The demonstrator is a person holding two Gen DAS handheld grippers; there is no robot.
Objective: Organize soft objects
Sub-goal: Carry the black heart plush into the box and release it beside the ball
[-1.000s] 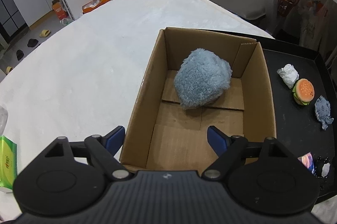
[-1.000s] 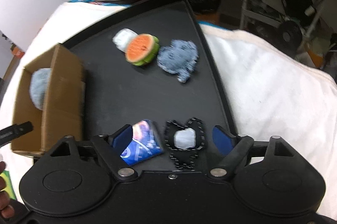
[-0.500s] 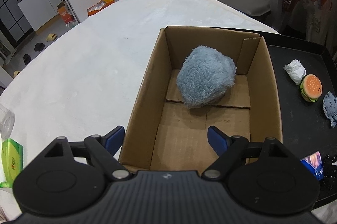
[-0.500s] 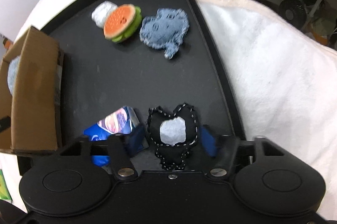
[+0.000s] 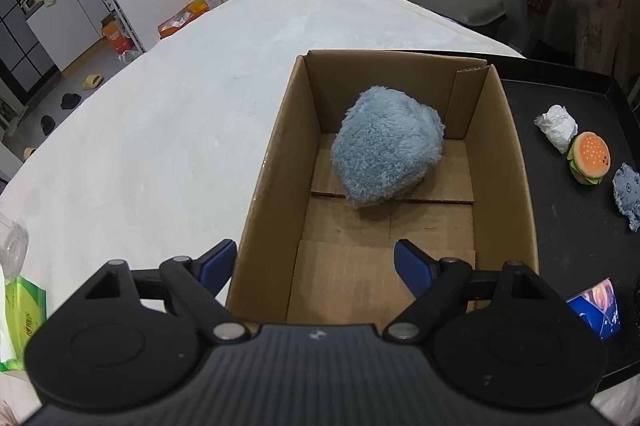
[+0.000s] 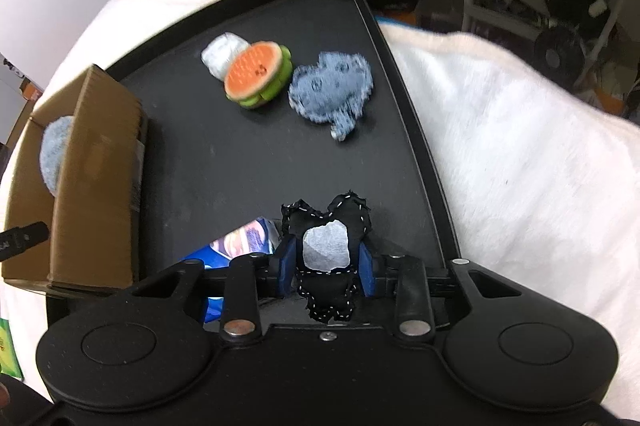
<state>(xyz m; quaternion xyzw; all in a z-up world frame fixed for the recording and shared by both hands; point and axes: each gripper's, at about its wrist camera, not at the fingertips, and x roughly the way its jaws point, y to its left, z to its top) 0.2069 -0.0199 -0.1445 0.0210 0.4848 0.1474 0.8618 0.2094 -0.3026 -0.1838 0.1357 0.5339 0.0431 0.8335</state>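
Observation:
My right gripper (image 6: 326,260) is closing, and its blue pads (image 6: 289,262) press the sides of a black stitched plush with a white patch (image 6: 326,244) at the near end of the black tray (image 6: 224,162). Farther along the tray lie a burger plush (image 6: 258,74), a blue denim plush (image 6: 332,86) and a white crumpled wad (image 6: 222,52). A blue packet (image 6: 240,242) lies just left of the gripper. My left gripper (image 5: 314,254) stands open and empty over the near end of a cardboard box (image 5: 516,162), which holds a fluffy blue plush (image 5: 388,158).
The box and tray sit on a white cloth-covered table (image 5: 160,130). A green tissue pack (image 5: 22,318) lies at the near left edge. The tray has a raised rim (image 6: 416,130) along its right side. Shelves and clutter stand beyond the table.
The right gripper's jaws came in from wide apart onto the black plush. The left gripper stayed still and open over the box.

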